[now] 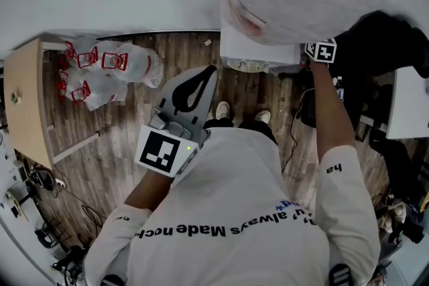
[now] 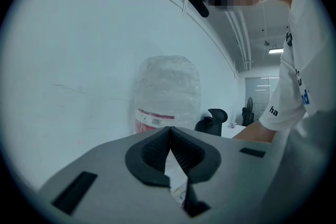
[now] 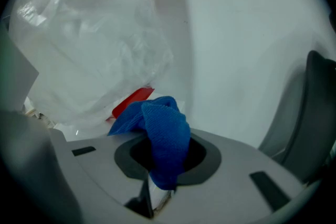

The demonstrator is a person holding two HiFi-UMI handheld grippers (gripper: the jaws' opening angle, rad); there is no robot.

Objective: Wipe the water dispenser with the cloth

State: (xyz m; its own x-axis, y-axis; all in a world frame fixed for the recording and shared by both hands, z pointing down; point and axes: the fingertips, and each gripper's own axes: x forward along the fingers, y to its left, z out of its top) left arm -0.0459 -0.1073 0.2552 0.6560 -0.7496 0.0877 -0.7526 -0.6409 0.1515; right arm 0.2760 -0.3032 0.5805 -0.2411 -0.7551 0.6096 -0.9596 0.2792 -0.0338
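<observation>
One cloth (image 3: 163, 134), blue, was clenched in the right gripper (image 3: 160, 165) near one wrapped bottle (image 3: 89, 39) on one water dispenser (image 1: 258, 50); the left gripper (image 2: 170, 136) was clenched, empty.

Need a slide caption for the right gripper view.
Right gripper clamps a blue cloth near the plastic-wrapped water bottle.

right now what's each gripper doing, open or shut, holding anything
Left gripper: closed, nothing between its jaws.
Right gripper: closed on the blue cloth.
</observation>
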